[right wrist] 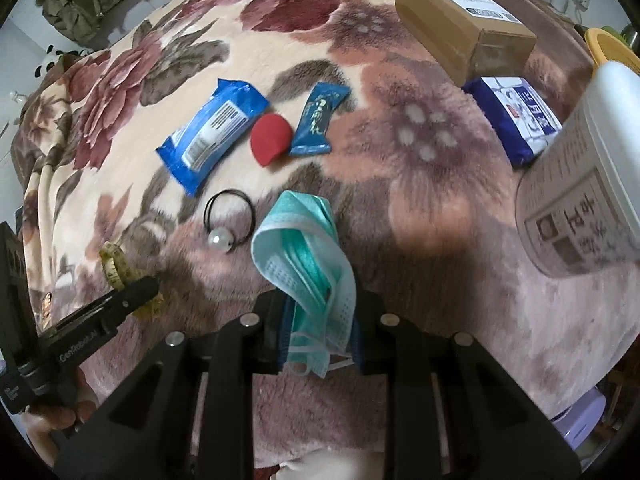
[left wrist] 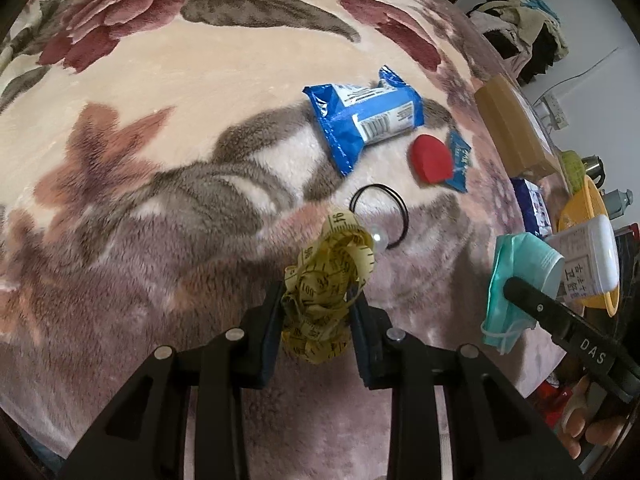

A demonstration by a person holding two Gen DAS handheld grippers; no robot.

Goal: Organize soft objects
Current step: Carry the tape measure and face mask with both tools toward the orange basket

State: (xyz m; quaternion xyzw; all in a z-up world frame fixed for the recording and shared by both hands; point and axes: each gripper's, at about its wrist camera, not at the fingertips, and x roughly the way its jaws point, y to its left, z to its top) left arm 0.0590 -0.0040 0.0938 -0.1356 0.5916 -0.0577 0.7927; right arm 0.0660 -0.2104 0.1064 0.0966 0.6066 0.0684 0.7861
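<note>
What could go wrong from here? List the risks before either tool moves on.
1. The crumpled yellow measuring tape in the left tool has loose loops hanging outside the grip; they may uncoil and snag the black hair tie with a pearl bead lying just beyond.
2. The teal pleated face mask in the right tool is pinched at one bunched end, so it might slip free.

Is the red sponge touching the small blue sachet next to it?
Touching. The right wrist view shows the red sponge edge meeting the small blue sachet with no blanket between; the left wrist view shows them overlapping.
</note>
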